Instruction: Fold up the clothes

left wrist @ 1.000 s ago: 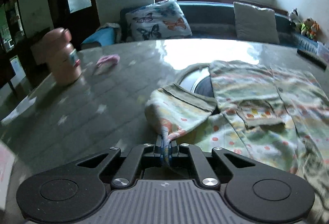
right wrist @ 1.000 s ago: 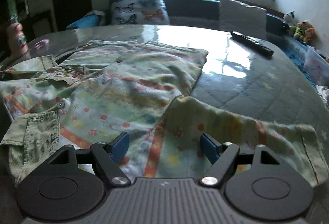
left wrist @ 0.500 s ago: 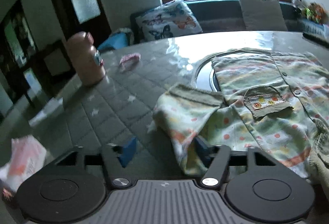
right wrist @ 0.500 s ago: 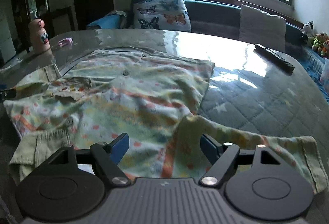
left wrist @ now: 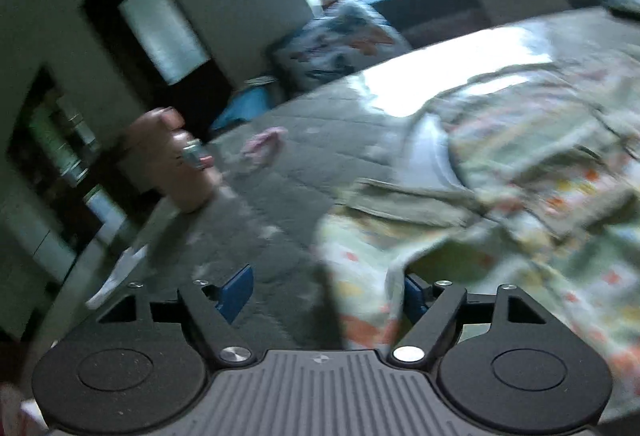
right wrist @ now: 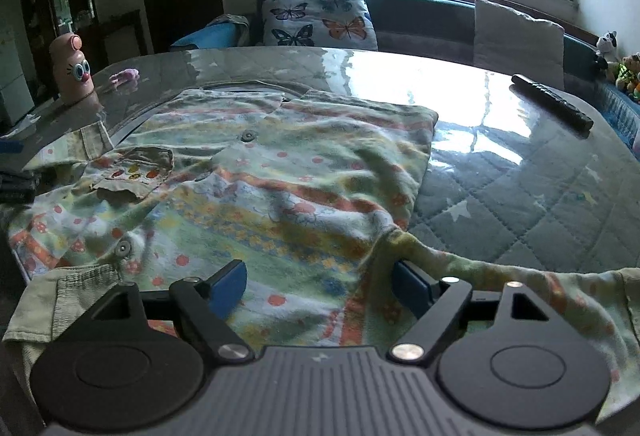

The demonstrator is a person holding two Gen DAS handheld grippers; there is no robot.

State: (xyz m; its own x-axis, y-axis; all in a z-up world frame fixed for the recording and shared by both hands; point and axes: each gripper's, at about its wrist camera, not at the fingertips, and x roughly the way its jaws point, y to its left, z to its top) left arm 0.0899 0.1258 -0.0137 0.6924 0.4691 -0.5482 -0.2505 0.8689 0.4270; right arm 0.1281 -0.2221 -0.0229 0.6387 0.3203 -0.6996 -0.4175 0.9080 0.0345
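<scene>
The shirt (right wrist: 256,196) lay flat, front up, on the table (right wrist: 520,172), its length running from the near edge toward the window, collar far. The left gripper (left wrist: 326,290) and right gripper (right wrist: 320,288) were both opening wide, gripping nothing, over its sleeves.

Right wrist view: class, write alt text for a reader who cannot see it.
A patterned button-up shirt lies spread on a glossy quilted table, below the right gripper, whose jaws are opening. A remote control lies far right; a pink googly-eyed toy stands far left.
</scene>
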